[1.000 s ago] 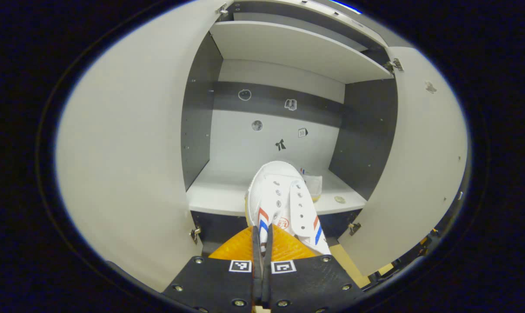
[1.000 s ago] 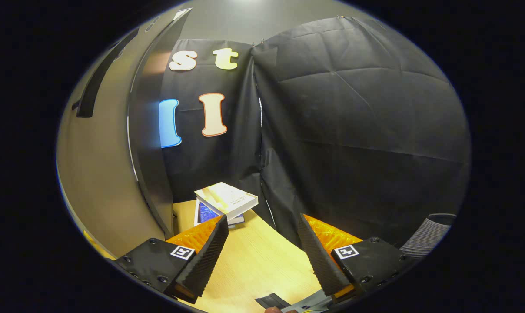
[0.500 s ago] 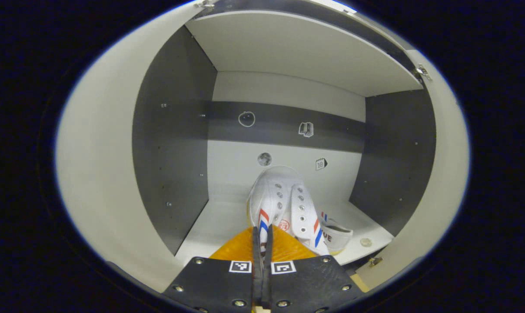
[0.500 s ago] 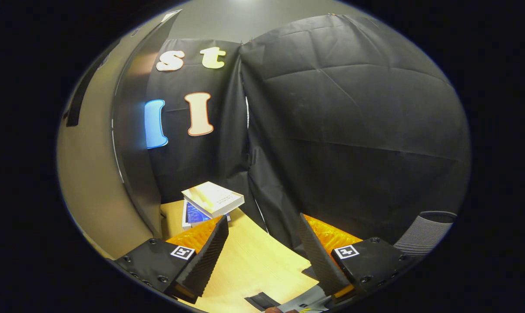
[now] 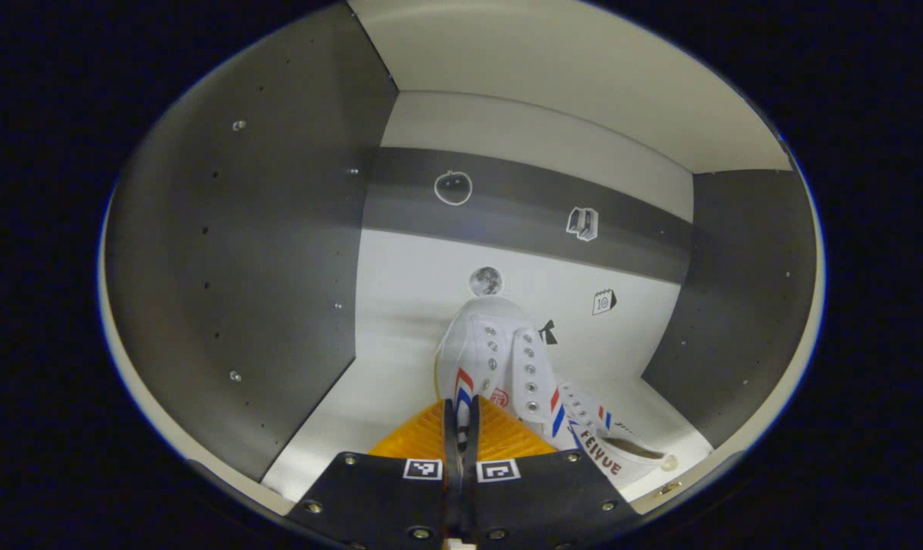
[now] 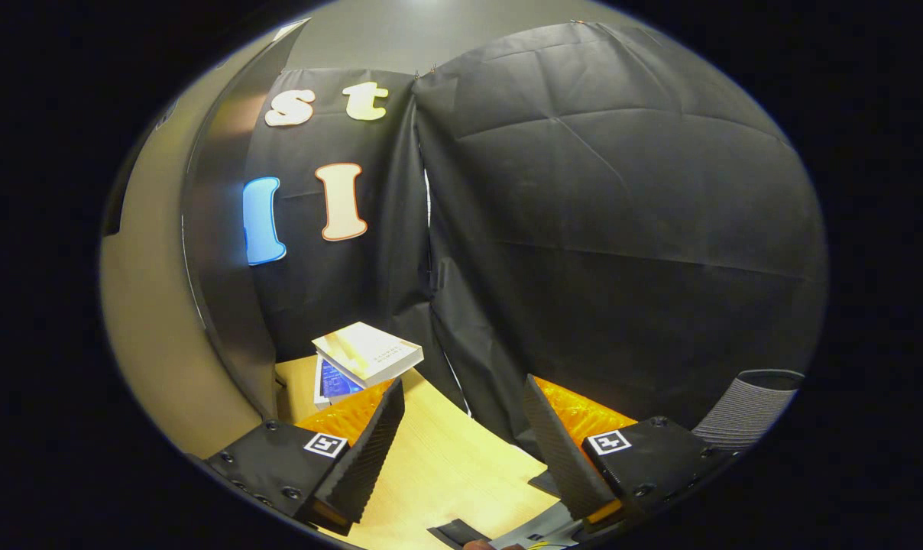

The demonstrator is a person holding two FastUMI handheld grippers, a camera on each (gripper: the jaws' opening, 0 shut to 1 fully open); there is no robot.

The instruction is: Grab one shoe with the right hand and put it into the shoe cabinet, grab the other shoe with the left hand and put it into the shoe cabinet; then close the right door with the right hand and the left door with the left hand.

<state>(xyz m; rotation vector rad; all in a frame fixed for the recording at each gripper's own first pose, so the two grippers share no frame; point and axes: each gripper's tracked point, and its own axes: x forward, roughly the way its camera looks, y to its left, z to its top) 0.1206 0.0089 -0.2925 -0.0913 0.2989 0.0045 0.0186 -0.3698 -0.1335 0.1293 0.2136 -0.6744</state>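
In the left gripper view the left gripper (image 5: 460, 416) has its jaws clenched on a thin edge at the collar of the white shoe (image 5: 496, 359), the two fingers nearly meeting with that edge pinched between them. The shoe runs straight out from the jaws, heel nearest and toe pointing at the back panel (image 5: 431, 267) of the shoe cabinet (image 5: 240, 252), so its long axis lies along the reach of the arm. It sits well inside the compartment, over the white shelf (image 5: 354, 405); whether the sole is already resting on that shelf or hanging just above it, I cannot tell. Just beside it to the right lies the other shoe (image 5: 610, 451), also on the shelf, close enough that the two uppers look to be touching. The move ahead probably turns on this: the held shoe should go down slightly left of its neighbour, where bare shelf shows.

In the right gripper view the right gripper (image 6: 461, 451) has its jaws spread wide and holds nothing. It hangs over the wooden surface (image 6: 446, 466), with the right door (image 6: 217, 252) standing open at its left and a stack of books (image 6: 366, 355) beyond. This hand is the nearer one to that door.
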